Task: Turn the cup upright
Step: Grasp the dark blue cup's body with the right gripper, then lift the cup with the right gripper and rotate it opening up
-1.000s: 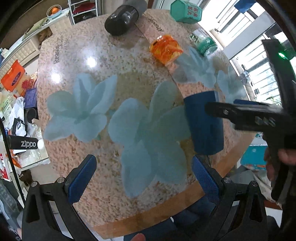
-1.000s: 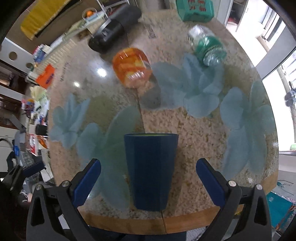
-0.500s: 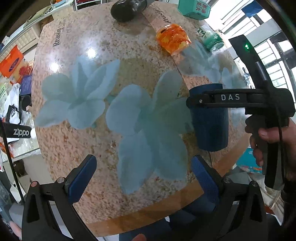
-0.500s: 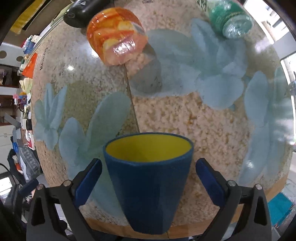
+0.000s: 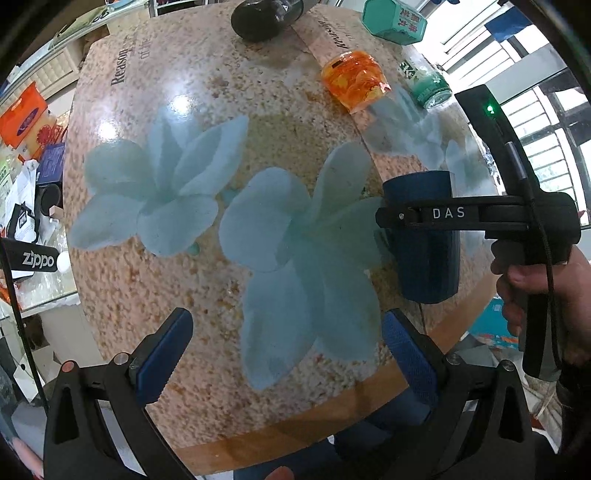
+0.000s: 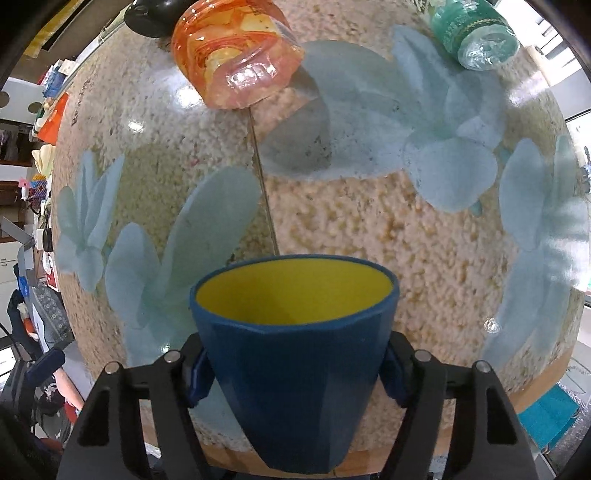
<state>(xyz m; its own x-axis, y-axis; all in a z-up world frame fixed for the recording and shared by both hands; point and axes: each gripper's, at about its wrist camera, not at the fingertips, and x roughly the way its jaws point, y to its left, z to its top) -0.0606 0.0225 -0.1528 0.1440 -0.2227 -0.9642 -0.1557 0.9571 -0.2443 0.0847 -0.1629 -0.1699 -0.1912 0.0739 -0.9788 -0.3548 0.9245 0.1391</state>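
Observation:
A dark blue cup (image 6: 295, 373) with a yellow inside stands with its mouth up near the front edge of the table. My right gripper (image 6: 293, 373) is shut on the cup, one blue pad on each side of its wall. In the left wrist view the cup (image 5: 424, 258) stands at the right with the right gripper (image 5: 417, 216) clamped across its upper part. My left gripper (image 5: 284, 350) is open and empty, low over the table's front edge, left of the cup.
The table (image 5: 258, 129) has a speckled top with pale blue flowers. At the back lie an orange jar (image 5: 352, 79), a green bottle (image 5: 428, 86), a teal box (image 5: 393, 18) and a black cylinder (image 5: 266, 14). Shelves and clutter stand to the left.
My right gripper moved in around the cup and shut on it. The cup's yellow mouth now shows from above. The left gripper stayed open.

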